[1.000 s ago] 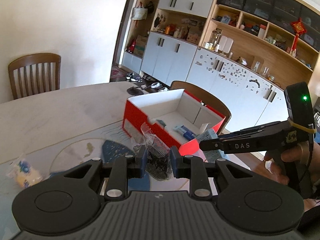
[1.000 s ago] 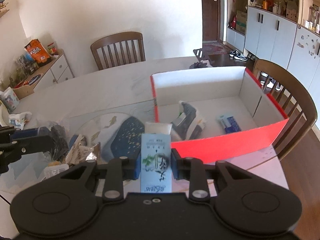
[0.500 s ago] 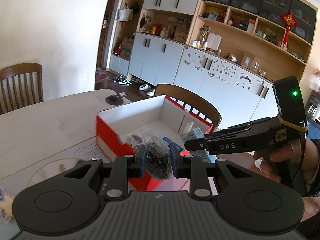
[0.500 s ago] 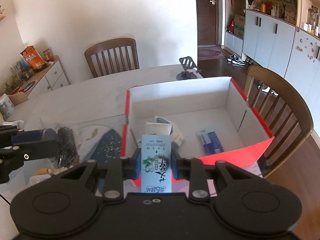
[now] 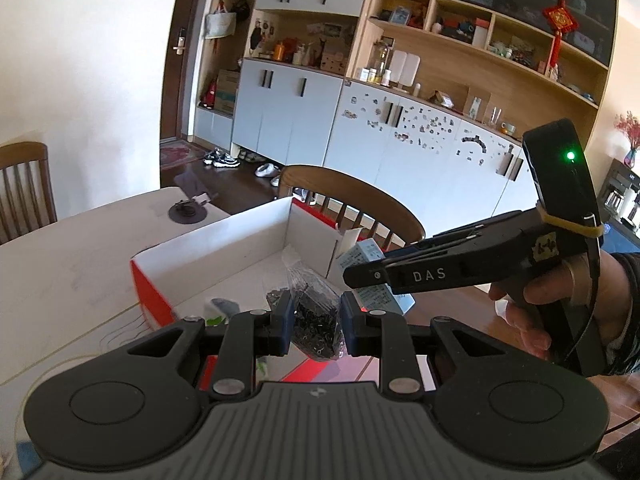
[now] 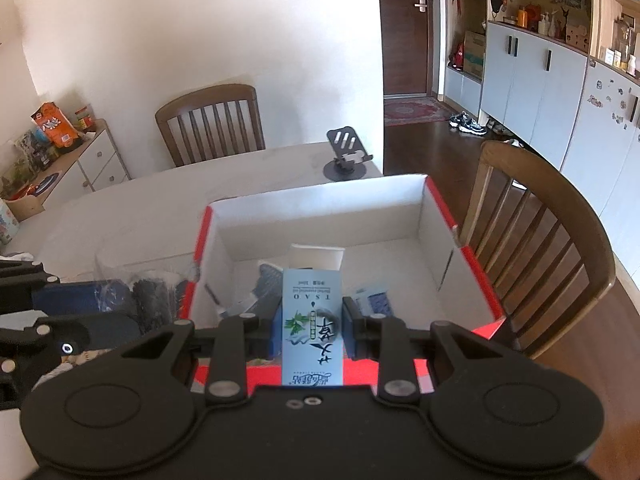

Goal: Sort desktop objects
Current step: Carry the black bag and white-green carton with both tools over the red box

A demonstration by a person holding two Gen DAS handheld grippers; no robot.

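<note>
Some things already lie in the red box (image 6: 476, 264). The left tongs (image 5: 314, 320) grip a clear bag (image 5: 314, 314) and the right tongs (image 6: 312, 326) grip a blue carton (image 6: 312, 320), both above the box, not yet dropped.

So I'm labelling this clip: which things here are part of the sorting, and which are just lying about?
Part of the job:
- red box
- black-bits bag, in left tongs
- blue carton, in right tongs

Lying about:
- phone stand
- chairs
</note>
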